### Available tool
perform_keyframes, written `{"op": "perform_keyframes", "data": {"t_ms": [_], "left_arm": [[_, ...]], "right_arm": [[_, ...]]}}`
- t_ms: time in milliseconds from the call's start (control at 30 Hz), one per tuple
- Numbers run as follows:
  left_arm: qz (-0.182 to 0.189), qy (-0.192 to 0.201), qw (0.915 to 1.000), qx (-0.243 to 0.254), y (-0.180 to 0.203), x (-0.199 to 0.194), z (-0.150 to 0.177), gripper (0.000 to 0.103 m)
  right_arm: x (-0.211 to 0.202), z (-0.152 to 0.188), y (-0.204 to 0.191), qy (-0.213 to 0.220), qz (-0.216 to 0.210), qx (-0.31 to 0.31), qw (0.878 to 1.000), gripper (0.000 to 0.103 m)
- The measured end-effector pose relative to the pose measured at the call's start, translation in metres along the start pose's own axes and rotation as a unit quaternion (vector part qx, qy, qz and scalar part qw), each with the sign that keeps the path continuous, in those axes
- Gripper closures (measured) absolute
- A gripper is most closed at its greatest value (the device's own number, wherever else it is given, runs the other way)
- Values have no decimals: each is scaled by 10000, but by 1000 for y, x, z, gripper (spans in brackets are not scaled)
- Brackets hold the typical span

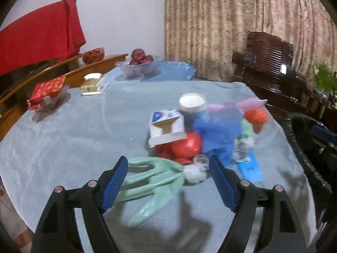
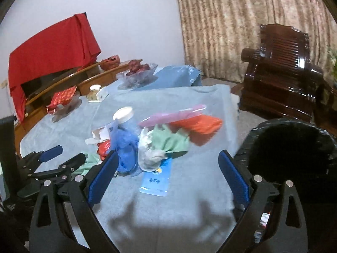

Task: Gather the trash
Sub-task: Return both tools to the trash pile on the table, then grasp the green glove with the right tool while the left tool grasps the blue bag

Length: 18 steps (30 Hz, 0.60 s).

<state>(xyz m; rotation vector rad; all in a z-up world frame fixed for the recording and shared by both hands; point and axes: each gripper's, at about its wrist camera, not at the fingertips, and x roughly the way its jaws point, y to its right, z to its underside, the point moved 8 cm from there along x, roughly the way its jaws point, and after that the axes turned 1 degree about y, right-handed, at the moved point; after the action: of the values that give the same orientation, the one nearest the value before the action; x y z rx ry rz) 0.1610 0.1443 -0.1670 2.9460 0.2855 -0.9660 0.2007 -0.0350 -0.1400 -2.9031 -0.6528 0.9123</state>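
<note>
Both grippers' jaws spread, empty: left gripper (image 1: 168, 179) over green glove (image 1: 151, 181), right gripper (image 2: 168, 175) over blue packet (image 2: 155, 181). Black-lined bin (image 2: 294, 145) waits at 3 o'clock. Trash pile (image 1: 210, 130) heaped mid-worktop (image 1: 73, 137), grey cloth. Curtain (image 1: 242, 21) at 12, dark wooden chair (image 1: 273, 63) at 2.

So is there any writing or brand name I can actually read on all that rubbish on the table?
No text can be read.
Flat blue packet: dark marks and a round logo, too blurred.
White and blue carton: blue print, too blurred.
Gold and white box: small emblem, too small.
</note>
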Motion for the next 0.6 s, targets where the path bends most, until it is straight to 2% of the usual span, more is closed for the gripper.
{"op": "perform_keyframes", "data": {"t_ms": [133, 267, 600], "left_arm": [[6, 24, 10000, -31, -3, 5, 4, 27], [21, 21, 10000, -18, -1, 12, 0, 31], [69, -20, 10000, -39, -1, 24, -5, 32]], "right_arm": [[26, 6, -4, -219, 40, -65, 9997, 21], [50, 8, -2, -379, 74, -104, 9992, 25], [94, 23, -9, -914, -112, -19, 9958, 37]]}}
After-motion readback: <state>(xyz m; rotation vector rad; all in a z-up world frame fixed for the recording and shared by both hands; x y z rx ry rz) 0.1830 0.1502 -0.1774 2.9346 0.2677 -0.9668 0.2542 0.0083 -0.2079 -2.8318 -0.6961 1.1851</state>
